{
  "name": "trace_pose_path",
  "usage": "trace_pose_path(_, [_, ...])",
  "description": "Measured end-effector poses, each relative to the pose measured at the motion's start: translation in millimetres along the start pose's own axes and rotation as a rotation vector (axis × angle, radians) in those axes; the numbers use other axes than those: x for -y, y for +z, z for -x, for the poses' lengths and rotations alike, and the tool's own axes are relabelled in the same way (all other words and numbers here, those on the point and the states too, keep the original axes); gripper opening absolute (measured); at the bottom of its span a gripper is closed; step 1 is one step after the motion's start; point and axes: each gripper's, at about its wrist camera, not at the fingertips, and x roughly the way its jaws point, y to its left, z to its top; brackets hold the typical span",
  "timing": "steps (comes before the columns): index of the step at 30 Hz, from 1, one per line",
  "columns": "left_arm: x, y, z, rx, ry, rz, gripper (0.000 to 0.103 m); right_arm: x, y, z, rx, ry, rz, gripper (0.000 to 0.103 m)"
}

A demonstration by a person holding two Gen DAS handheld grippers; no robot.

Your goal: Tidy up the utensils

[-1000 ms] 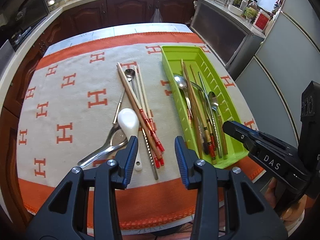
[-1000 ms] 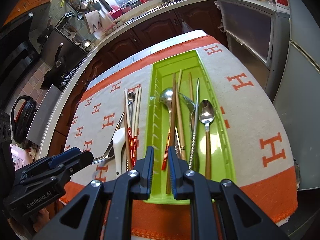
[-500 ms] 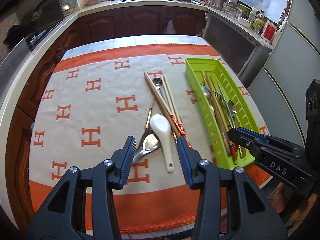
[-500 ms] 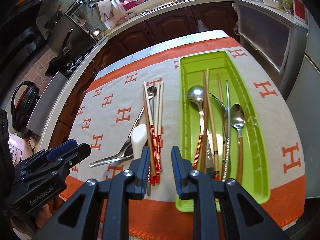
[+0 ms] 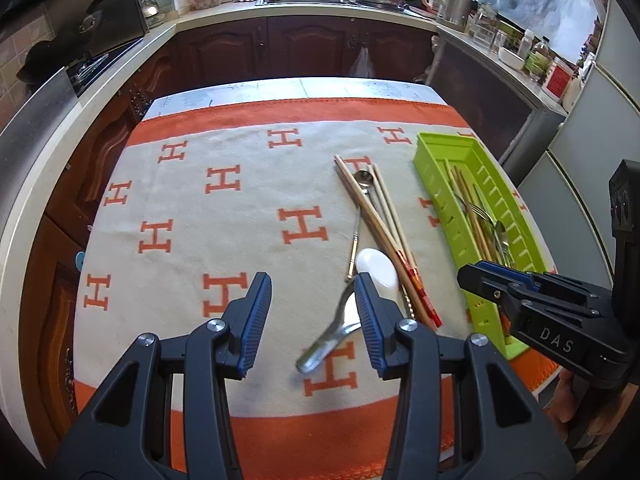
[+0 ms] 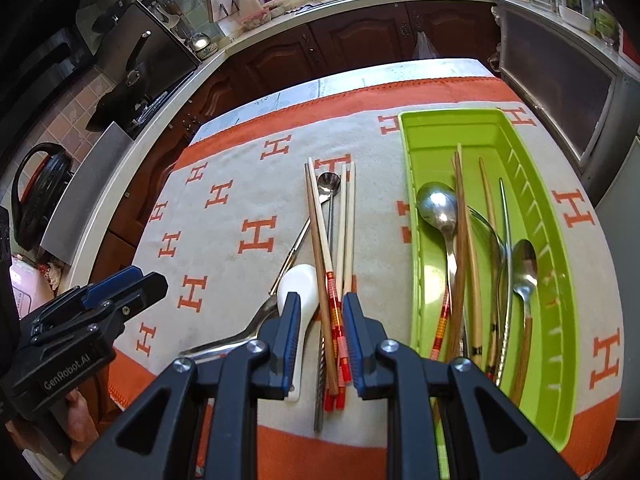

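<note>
A green tray on the right holds steel spoons, a fork and several chopsticks. Left of it on the cloth lie loose chopsticks with red ends, a white ceramic spoon, a small steel spoon and a large steel spoon. My right gripper hovers open above the red ends of the chopsticks, gripping nothing. My left gripper hangs open over the cloth, with its right finger just left of the white spoon. The large spoon's handle shows below its jaws.
An orange and cream cloth covers the table. Dark kitchen cabinets and a counter run behind it, with a stove at the left. The tray sits near the table's right edge. A person's hand shows under each gripper.
Both grippers have moved left across the table. The right one went from over the tray to over the loose chopsticks, and its jaws widened a little. The utensils have not moved.
</note>
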Motion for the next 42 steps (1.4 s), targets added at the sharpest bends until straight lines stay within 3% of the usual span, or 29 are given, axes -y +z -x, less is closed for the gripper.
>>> trace_pose_path(12, [-34,27,-40,-0.067,-0.086,0.052,0.040,-4,27,-40,-0.034,-0.019,0.057,0.022])
trace_pose_path(18, [-22,36,-69,-0.123,-0.135,0.012,0.040,-9,28,-64,-0.079,-0.064,0.123,0.021])
trace_pose_path(27, [1,50,-94,-0.149,-0.179,-0.016,0.040,-15,29,-79,-0.130,-0.121,0.196,0.012])
trace_pose_path(42, [-14,64,-127,-0.220,-0.223,0.089,0.040,-28,31,-90,-0.128,-0.141,0.282,0.005])
